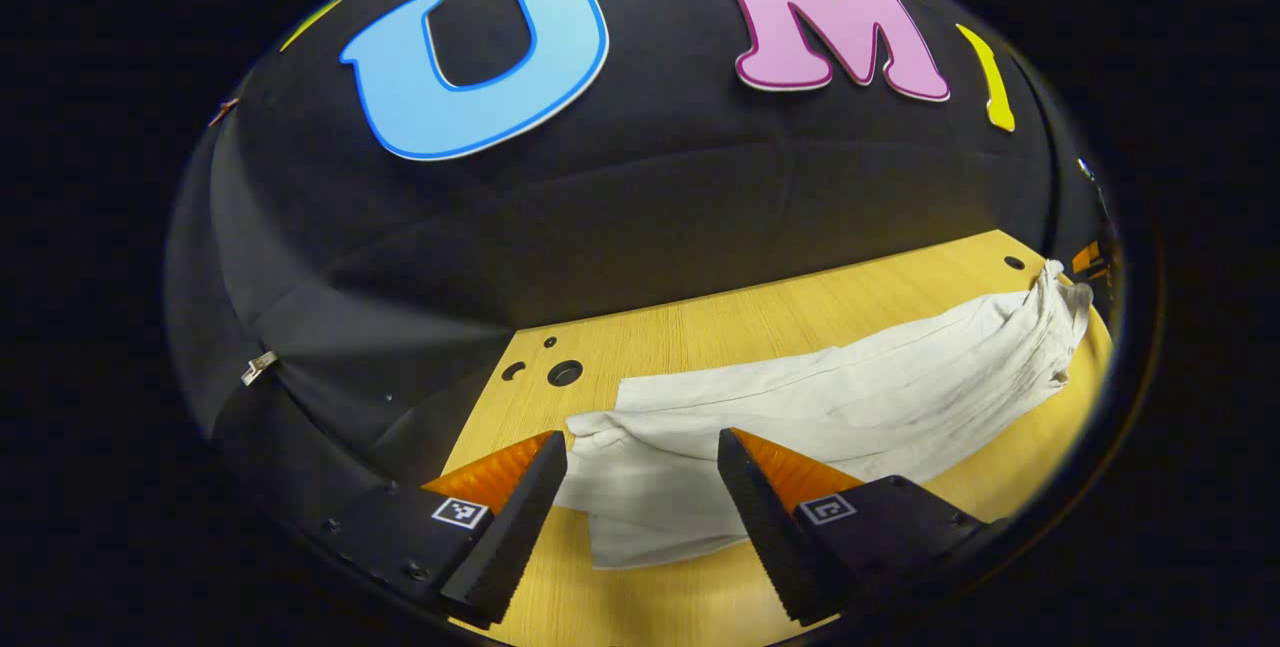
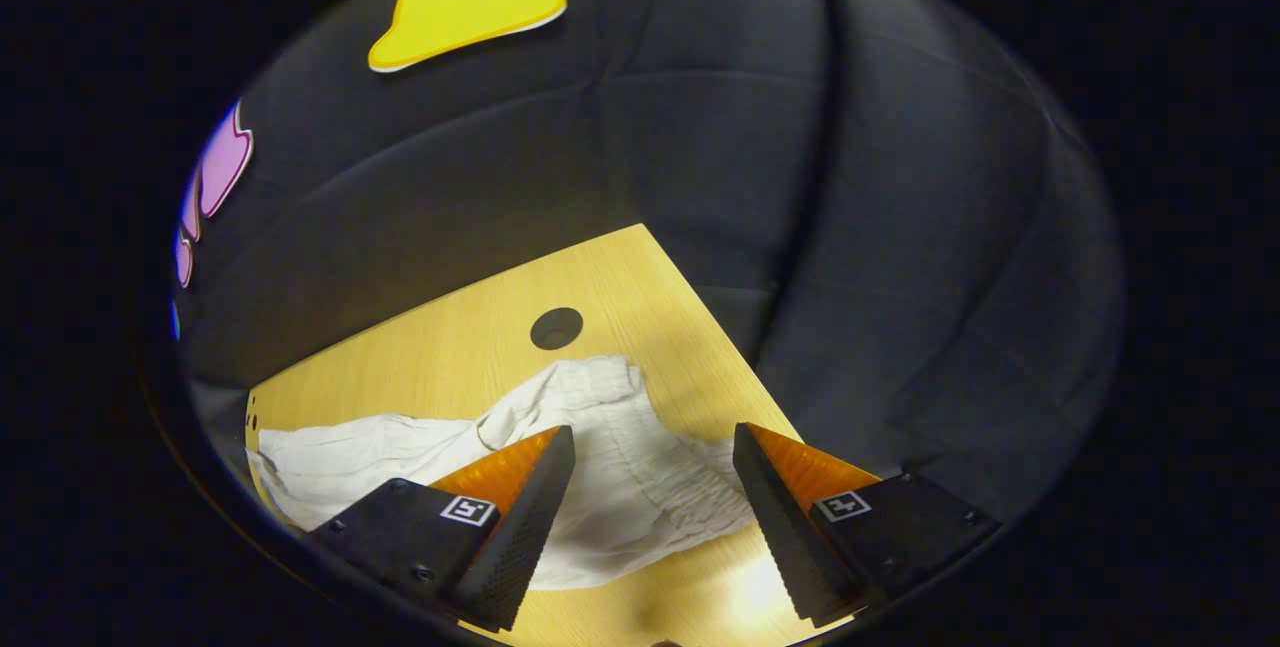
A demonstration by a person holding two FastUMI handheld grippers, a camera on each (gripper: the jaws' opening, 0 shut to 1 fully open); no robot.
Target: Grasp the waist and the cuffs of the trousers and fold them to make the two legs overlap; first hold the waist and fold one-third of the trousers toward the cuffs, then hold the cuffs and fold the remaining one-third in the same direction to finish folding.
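In the left gripper view, the white trousers [image 1: 800,407] lie on the wooden table [image 1: 720,327]; their far end is bunched and unclear. My left gripper [image 1: 640,482] is wide apart, holding nothing. In the right gripper view, the right gripper [image 2: 655,477] hangs apart above the gathered end.

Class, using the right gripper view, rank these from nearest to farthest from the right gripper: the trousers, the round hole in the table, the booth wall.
1. The trousers: right under the open fingers of the right gripper, on the table.
2. The round hole: just beyond the trousers, ahead and slightly left.
3. The booth wall: behind the table's far edge.
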